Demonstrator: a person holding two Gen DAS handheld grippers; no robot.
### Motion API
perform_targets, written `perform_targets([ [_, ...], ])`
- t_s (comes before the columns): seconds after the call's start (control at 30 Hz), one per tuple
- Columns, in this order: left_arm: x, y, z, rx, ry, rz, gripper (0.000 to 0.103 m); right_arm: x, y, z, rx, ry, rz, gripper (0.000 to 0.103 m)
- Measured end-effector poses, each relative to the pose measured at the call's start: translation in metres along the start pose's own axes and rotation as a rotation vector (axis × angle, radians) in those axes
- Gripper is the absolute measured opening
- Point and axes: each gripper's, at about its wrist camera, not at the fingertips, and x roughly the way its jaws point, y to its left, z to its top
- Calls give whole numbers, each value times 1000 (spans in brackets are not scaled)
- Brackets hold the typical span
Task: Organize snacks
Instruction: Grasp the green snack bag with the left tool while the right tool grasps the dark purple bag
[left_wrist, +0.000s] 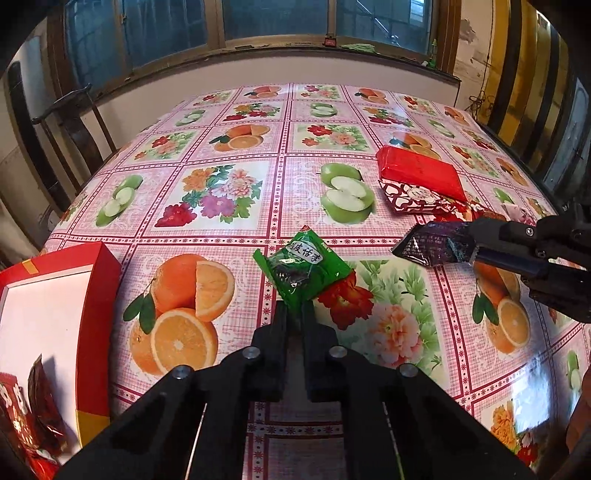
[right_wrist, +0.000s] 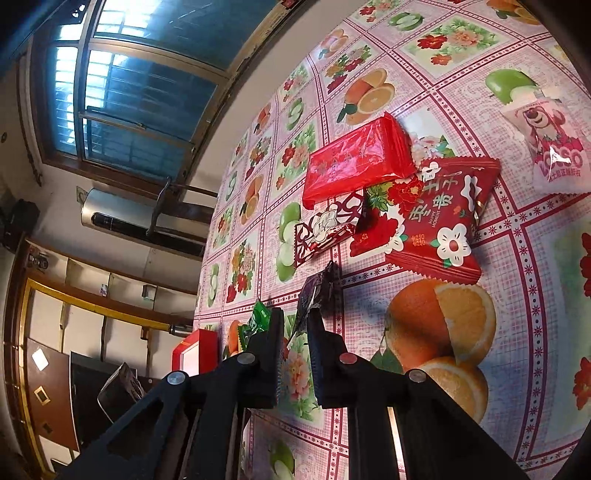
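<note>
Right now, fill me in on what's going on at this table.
Snacks are being sorted. The left hand-held gripper is shut on a green snack packet, and the right hand-held gripper on a dark purple packet. More red packets lie on the tablecloth; a red box already holds some.

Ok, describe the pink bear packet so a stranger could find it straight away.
Start at the heap of red snack packs on the fruit-print tablecloth. In the right wrist view, look to the right of the heap, beside a printed green apple: the pink bear packet lies flat, apart from the heap. It is the only pale pink wrapper, with a cartoon bear; its neighbours are red.
</note>
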Motion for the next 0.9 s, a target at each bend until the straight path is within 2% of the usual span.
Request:
perform_targets([
  [0.13,-2,1,1,-31,12,-10,7,1,-2,1,8,2,-7,15],
  [0.2,-5,4,2,-37,22,-16,29,1,-4,3,8,-2,-16,15],
  [0.23,-7,5,3,-43,23,-10,62,1,-4,3,8,-3,-21,15],
  [0.27,-9,7,5,-52,19,14,85,2,-5,3,9,-3,-25,15],
  [0.3,-12,8,7,-64,8,37,87,3,-6,3,11,-1,-29,15],
  [0.4,-21,9,16,-103,-9,-11,88,4,-10,5,21,7,-34,15],
  [0.47,-18,6,22,-112,6,40,90,3,-12,6,32,4,-34,15],
  [0.57,-4,-4,33,-48,13,98,90,2,-15,6,44,2,-24,15],
  [0.67,14,-8,38,-16,53,147,89,1,-18,6,57,3,-17,15],
  [0.8,29,-5,31,-79,76,126,87,1,-20,5,67,3,-14,15],
  [0.9,28,-5,29,-96,27,108,76,0,-22,5,71,4,-12,15],
])
